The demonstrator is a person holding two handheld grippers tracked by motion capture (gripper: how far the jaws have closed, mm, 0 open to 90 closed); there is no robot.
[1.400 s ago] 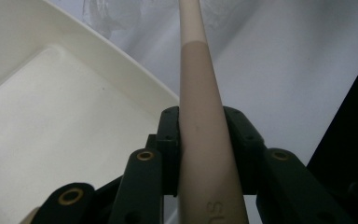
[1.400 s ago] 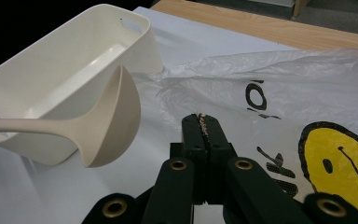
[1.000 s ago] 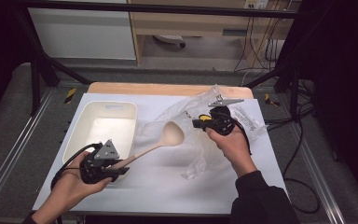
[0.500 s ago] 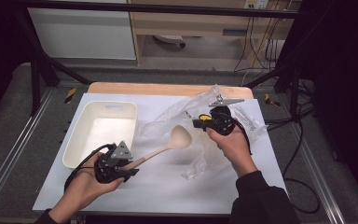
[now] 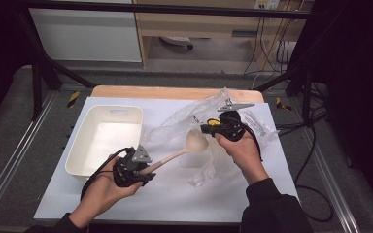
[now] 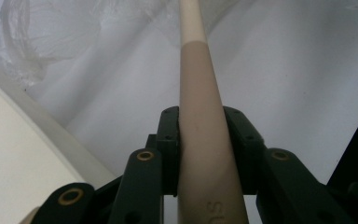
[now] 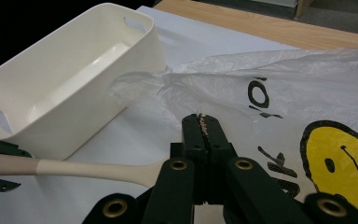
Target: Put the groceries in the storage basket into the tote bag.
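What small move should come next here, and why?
Probably push the spoon bowl-first into the plastic bag: the left gripper clamps its handle, the bowl points at the bag, and the right gripper pinches the bag's edge.

A yellow smiley face and black letters, poss. "OI", are printed on the plastic bag [image 7: 279, 88]; embossed letters on the spoon handle [image 6: 205, 154] can't be read fully.
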